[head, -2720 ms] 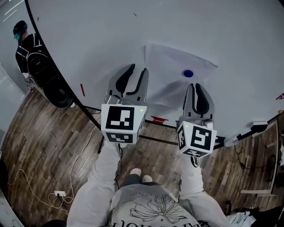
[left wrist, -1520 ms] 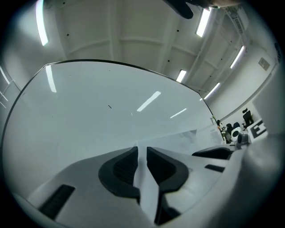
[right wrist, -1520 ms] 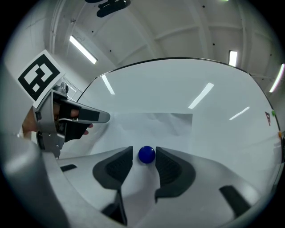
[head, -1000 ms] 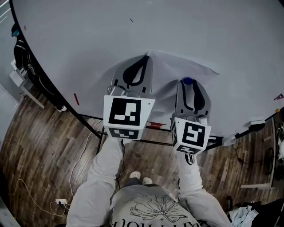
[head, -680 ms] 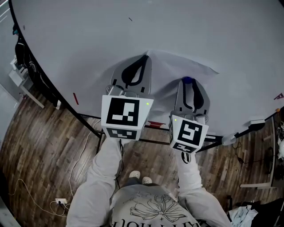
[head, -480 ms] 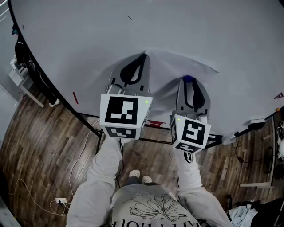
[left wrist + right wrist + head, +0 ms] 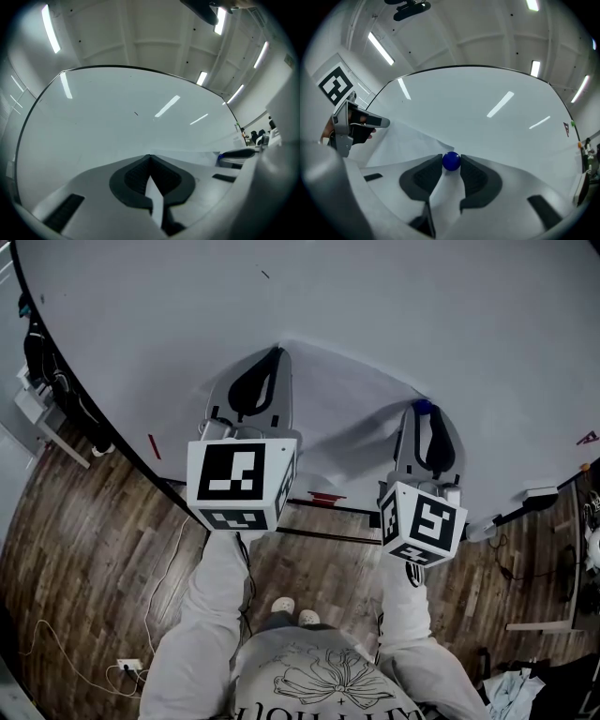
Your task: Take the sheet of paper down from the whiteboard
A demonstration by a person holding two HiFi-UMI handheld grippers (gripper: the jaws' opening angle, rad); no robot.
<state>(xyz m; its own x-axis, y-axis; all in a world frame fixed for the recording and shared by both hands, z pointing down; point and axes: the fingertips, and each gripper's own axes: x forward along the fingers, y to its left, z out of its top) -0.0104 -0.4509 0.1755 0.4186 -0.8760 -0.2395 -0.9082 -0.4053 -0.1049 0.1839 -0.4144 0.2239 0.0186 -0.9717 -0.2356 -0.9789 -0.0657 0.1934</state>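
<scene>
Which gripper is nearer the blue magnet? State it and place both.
Right. The right gripper has just been closing its jaws, which pinch the blue magnet at their tips. The left gripper sits to the magnet's left, shut on the sheet of paper at its other corner.

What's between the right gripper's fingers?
A blue magnet, at the corner of the sheet of paper. The right gripper view shows the right gripper's fingers, which have just been closing, pressed against both its sides.

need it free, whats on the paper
A blue magnet at the paper's right corner, which the right gripper just closed on. The left gripper pinches the left corner. Board behind is hidden.
</scene>
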